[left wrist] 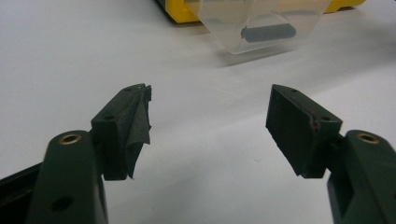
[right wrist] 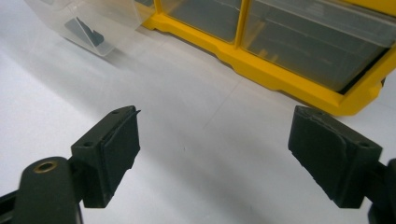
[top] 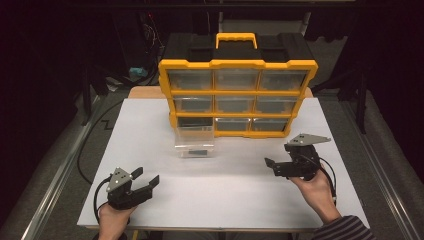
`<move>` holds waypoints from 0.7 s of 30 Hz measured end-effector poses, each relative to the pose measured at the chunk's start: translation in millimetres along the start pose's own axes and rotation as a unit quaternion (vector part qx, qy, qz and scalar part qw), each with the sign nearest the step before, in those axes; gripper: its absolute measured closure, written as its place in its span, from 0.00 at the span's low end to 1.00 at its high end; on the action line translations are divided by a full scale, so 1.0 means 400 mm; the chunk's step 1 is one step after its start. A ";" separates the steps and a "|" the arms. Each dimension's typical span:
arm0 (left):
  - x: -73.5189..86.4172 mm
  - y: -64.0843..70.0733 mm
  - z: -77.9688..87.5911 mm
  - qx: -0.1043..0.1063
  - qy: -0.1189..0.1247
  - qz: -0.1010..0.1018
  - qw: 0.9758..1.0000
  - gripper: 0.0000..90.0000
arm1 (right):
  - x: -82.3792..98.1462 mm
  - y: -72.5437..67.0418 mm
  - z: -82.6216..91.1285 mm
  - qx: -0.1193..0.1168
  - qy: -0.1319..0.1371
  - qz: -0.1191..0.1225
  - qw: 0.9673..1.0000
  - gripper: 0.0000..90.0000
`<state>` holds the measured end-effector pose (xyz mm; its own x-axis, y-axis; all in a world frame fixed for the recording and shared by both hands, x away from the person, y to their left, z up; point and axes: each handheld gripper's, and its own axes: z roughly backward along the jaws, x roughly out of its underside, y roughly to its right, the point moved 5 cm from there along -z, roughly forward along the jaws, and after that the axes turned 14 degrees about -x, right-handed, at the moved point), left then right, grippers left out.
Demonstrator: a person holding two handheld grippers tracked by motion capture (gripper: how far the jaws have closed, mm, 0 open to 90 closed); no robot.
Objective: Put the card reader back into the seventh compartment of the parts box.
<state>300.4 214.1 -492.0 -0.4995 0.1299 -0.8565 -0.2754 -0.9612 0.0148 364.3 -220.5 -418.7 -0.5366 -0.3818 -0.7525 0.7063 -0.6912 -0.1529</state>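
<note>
Left gripper (top: 146, 180): held low over the near left part of the white table (top: 235, 195), jaws spread wide with only bare table between them; the torn pad on one finger (left wrist: 135, 126) hangs loose in the left gripper view.
Right gripper (top: 272, 166): held over the near right part of the table, turned on its side, jaws pointing toward the middle and spread wide, nothing between them.
Hands: the left hand (top: 114, 215) and the right hand (top: 316, 192), with a striped sleeve (top: 345, 229), come in from the near edge.
Clear drawer (top: 194, 142): pulled out of the organizer and standing on the table just in front of its bottom row, between the two grippers and farther off; well apart from both sets of fingers.
Dark part (top: 198, 151): a small oblong piece lying in the bottom of the clear drawer; in the left gripper view it sits straight ahead beyond the jaws.
Way between: open white table from either gripper to the drawer.
Parts organizer (top: 237, 64): yellow-framed, black-backed, upright at the far side of the table, three rows of clear drawers; the bottom left slot (top: 194, 121) stands open behind the drawer.
Handle (top: 236, 37): yellow, on top of the organizer.
</note>
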 end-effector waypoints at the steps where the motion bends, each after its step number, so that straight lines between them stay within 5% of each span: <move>1: 0.000 0.000 0.000 0.000 0.000 0.000 1.000 0.35 | 0.004 0.001 0.001 0.001 0.001 0.000 1.000 0.18; 21: 0.000 -0.001 0.000 -0.001 0.000 0.001 1.000 0.35 | 0.078 0.017 0.017 0.007 0.021 -0.024 0.999 0.17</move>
<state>300.5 214.3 -492.1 -0.5005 0.1284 -0.8562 -0.2727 -0.9620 0.0151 349.0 -241.3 -438.8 -0.5489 -0.3222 -0.7713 0.6736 -0.7169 -0.1799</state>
